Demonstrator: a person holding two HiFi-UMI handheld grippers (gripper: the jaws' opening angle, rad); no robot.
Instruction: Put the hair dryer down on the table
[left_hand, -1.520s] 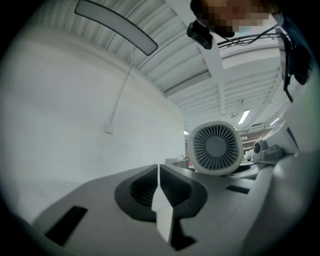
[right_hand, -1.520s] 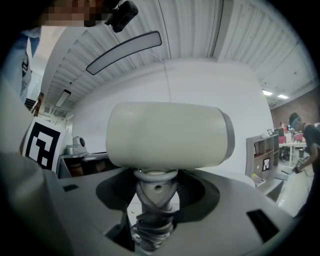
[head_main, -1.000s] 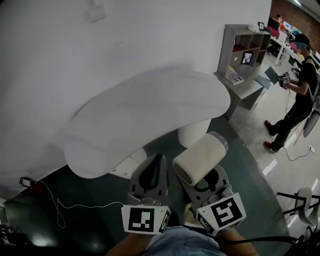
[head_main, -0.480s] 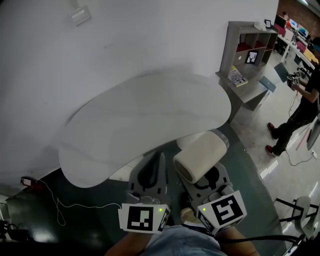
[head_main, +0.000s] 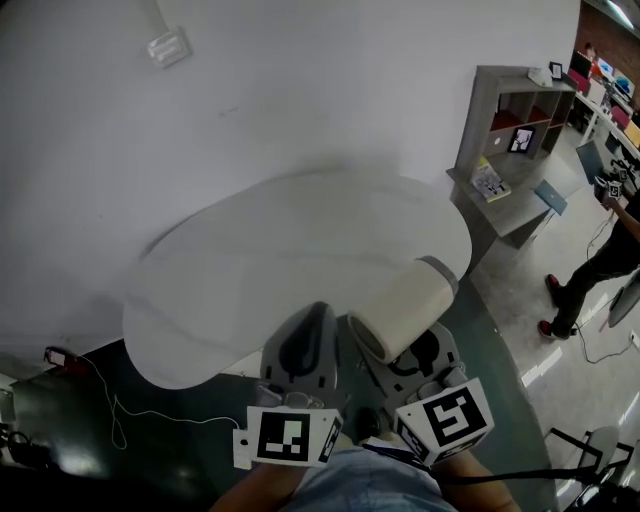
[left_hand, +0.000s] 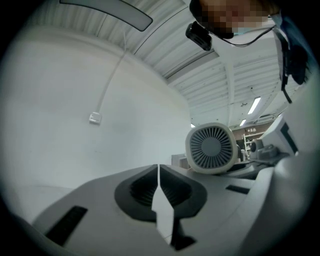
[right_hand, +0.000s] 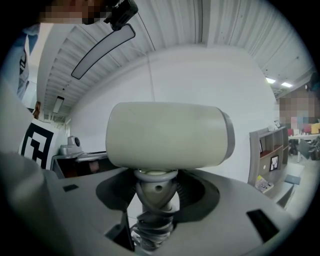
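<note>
**Hair dryer held aloft at the worktop's near edge, not yet set down**

The right gripper (right_hand: 154, 200) is clamped on the folding neck of the hair dryer (right_hand: 165, 135). Its jaws pinch the grey hinge just under the cream barrel, with the cord wound round the handle below them. Gripping that low lets the barrel ride crosswise above the jaws, so the underside is free to meet a surface first. The left gripper (left_hand: 159, 192) has its jaws pressed together with nothing between them. It sits just beside the dryer as a spare hand and does not touch it.

In the head view the dryer (head_main: 398, 308) hangs in the air over the near right rim of the white worktop (head_main: 270, 250), with the right gripper (head_main: 392, 352) below it on the person's side of that rim. The left gripper (head_main: 312, 330) is also at the near rim, further left.

The worktop is bare, rounded and wide, so there looks to be plenty of landing room further in from the rim. Its far side runs against the wall. Off its right end stands a grey shelf unit (head_main: 512, 140), and beyond that a person (head_main: 600, 255), both well apart from the dryer. The main thing to mind is probably the curved rim itself: set down too near it, the barrel could roll off.
</note>
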